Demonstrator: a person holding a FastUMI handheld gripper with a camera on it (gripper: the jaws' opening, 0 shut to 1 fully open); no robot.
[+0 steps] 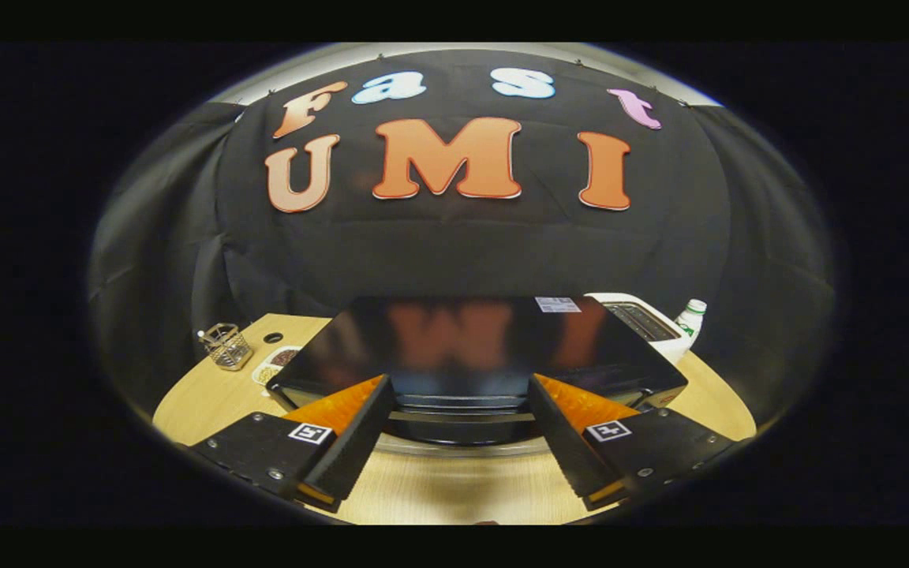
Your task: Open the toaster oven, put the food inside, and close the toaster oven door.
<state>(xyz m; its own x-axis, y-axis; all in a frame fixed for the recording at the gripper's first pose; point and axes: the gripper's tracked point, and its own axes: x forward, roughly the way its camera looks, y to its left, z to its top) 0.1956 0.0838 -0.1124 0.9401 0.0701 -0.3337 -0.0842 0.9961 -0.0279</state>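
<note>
Gripper (pixel 458 394) is spread wide, holding nothing, right above the toaster oven (pixel 470 355) on the surface (pixel 439 489). Door's shut; fingers could easily slip off that handle (pixel 461 416), I reckon.

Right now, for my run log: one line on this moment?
gripper: open, before toaster oven | door: appears closed | food: not held

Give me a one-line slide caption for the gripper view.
Open gripper approaches the black toaster oven on the wooden table, fingers straddling its door handle.
</note>
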